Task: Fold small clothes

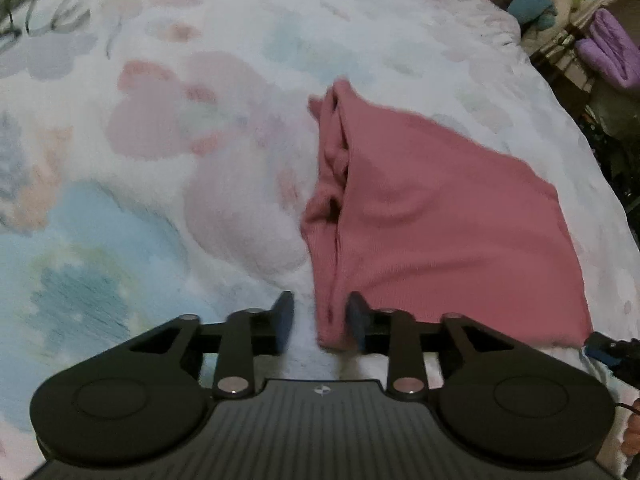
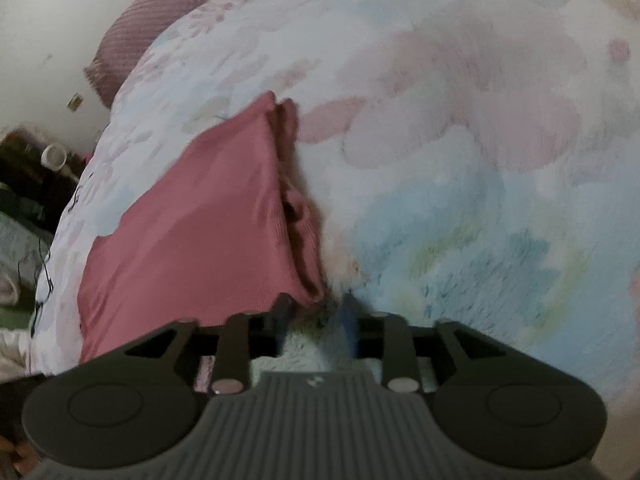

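Tongs first: our left tongs (image 1: 320, 322) stand part open, with the near corner of the pink garment (image 1: 432, 216) lying in the gap beside the right-hand pad. We cannot see the pads pressing it, so we read it as loose. Our right tongs (image 2: 316, 316) are also part open, and only fluffy blanket shows between their pads; the garment's near corner lies just to their left, close against the left pad, though blur keeps us from saying whether it touches.

Seen from the left tongs, the garment spreads forward and to the right, its bunched, layered edge running straight away from the tips. Seen from the right tongs, the same edge runs forward and slightly left, with the flat body spreading out to the left. So its long axis points away from both tongs, which sit at the near end on either side of that folded edge. We judge the left tongs nearer to a grip.

Both tongs tilt steeply down toward the bed. Around the garment lies the floral blanket (image 1: 168, 152), with a mauve pillow (image 2: 160, 16) far beyond and purple bedding (image 1: 612, 52) off the bed's edge.
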`<state>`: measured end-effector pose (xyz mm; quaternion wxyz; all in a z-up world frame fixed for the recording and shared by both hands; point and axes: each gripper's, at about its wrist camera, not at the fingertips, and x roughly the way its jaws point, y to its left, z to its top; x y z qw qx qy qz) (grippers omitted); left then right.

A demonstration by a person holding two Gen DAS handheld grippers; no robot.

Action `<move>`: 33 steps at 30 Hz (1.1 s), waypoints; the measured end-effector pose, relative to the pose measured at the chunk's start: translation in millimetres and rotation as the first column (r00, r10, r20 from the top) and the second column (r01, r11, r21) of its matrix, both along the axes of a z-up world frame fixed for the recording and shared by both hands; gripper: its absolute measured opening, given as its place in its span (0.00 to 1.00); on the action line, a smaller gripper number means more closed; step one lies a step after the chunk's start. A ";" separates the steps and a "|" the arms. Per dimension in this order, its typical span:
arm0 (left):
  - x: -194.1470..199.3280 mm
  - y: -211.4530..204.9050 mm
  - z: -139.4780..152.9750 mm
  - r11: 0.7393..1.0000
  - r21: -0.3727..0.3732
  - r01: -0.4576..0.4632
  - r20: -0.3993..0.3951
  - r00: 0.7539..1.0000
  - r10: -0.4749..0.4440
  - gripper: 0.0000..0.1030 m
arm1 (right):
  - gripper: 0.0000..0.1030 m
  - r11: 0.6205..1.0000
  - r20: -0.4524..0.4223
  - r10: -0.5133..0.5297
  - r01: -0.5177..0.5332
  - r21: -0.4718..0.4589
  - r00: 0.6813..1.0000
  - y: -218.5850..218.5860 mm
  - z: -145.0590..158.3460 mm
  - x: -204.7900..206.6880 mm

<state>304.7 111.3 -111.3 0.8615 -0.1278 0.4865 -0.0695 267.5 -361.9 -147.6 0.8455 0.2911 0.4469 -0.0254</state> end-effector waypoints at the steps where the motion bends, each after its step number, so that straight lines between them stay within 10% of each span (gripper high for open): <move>1: -0.6 0.4 5.8 1.000 0.005 0.004 0.023 1.000 -0.004 0.44 | 0.39 1.000 0.014 0.016 -0.016 -0.008 1.000 -1.1 6.0 -1.1; 10: 46.1 -14.7 31.4 0.998 0.055 0.021 0.082 0.996 -0.025 0.46 | 0.55 0.998 0.094 0.062 -0.063 0.007 0.994 -17.6 26.5 38.0; 33: 145.1 -44.8 -20.7 0.980 0.158 0.123 -0.017 0.992 -0.122 0.46 | 0.44 0.992 0.079 -0.002 -0.008 0.124 0.997 -43.6 -47.8 203.0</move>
